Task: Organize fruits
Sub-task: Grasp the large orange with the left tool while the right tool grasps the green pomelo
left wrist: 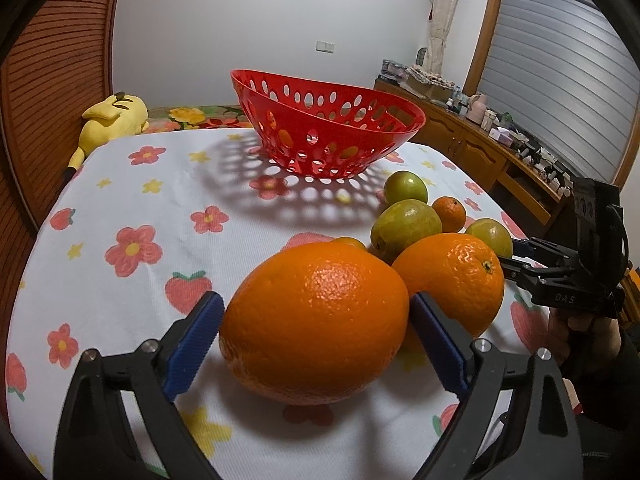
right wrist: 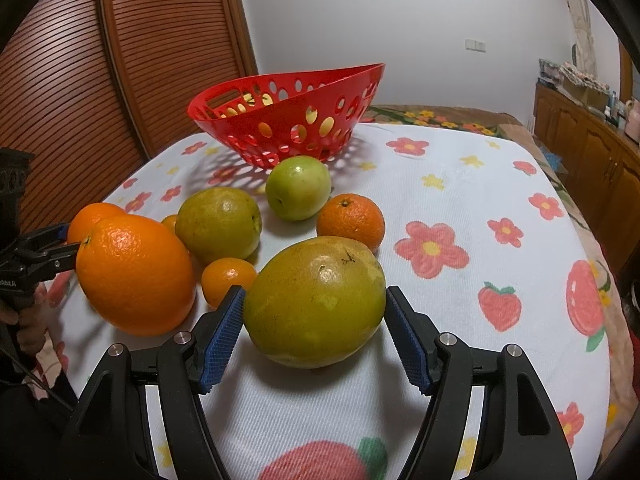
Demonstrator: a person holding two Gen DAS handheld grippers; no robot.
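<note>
Our left gripper (left wrist: pixel 314 334) brackets the big orange (left wrist: pixel 316 320), pads touching. Our right gripper (right wrist: pixel 314 330) straddles the green citrus (right wrist: pixel 316 300), unclenched. The red basket (left wrist: pixel 360 128) lies ahead.

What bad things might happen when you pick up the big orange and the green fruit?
The big orange is round and smooth, so it may slip from the left gripper, whose pads only flank its sides. It seems to touch a second orange, which might roll away when it lifts. The right gripper brackets a green-yellow fruit; squeezing hard could bruise it.
</note>
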